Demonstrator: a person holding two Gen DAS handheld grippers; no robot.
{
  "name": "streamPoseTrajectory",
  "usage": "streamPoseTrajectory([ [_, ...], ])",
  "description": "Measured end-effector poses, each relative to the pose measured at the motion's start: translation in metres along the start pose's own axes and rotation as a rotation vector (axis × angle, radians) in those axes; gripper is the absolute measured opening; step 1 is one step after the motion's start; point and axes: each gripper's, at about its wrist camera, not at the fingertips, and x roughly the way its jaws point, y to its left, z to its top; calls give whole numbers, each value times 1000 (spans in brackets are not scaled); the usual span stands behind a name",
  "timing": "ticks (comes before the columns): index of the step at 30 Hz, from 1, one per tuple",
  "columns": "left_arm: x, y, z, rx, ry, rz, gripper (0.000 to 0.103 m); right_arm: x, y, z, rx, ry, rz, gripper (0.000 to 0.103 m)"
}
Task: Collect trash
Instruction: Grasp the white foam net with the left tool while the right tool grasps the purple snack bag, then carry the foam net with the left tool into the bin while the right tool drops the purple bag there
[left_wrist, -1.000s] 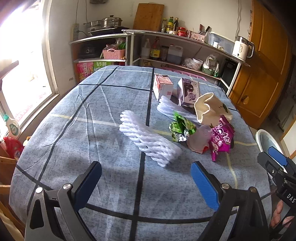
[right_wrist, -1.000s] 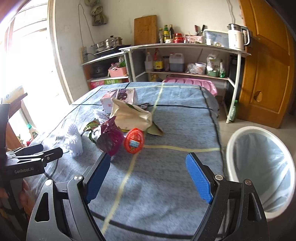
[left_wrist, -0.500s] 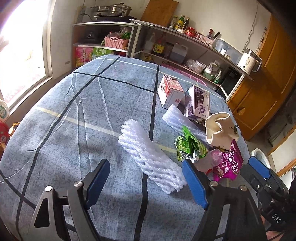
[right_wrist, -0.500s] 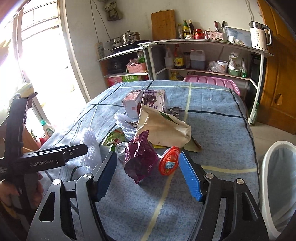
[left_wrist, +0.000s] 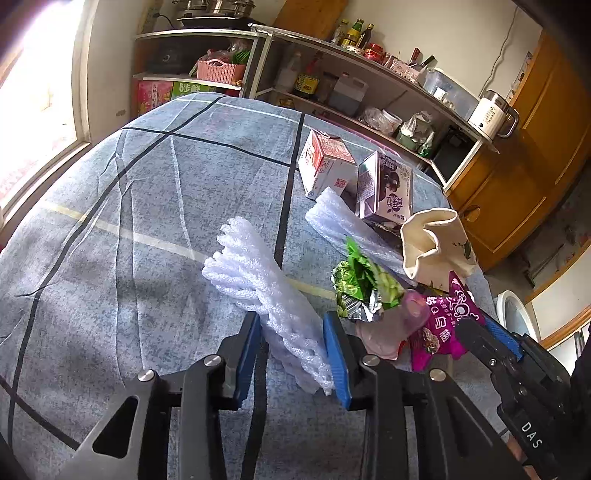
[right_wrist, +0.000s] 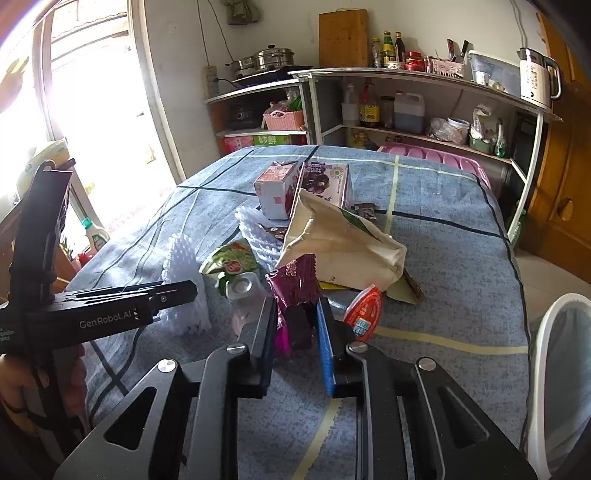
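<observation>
A white foam net lies on the blue-clothed table. My left gripper has its near end between its blue pads. The jaws are closing and both pads touch the foam. A purple snack wrapper stands between the pads of my right gripper. Those jaws are closing too and pinch the wrapper's lower part. Beside it sit a green foil wrapper, a cream paper bag and a red-lidded cup on its side.
Two drink cartons and a second foam net lie farther back. A white bin with a clear liner stands on the floor at the table's right. Kitchen shelves line the far wall, and a window is on the left.
Both grippers moved forward and down onto the trash. Their jaws narrowed from wide open, the left around the foam net and the right around the purple wrapper.
</observation>
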Motion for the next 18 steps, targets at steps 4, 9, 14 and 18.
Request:
streamPoseTrajectory([
  [4, -4, 0, -2, -4, -13, -14, 25, -3, -3, -2, 18, -16, 11, 11],
  [9, -15, -1, -5, 1, -43, -17, 21, -15, -6, -3, 39, -49, 28, 10],
  [14, -36, -12, -11, 58, -76, -11, 21, -29, -13, -6, 77, -73, 37, 10],
  [18, -55, -30, -13, 102, -104, -47, 21, -46, -20, -7, 99, -105, 40, 10],
])
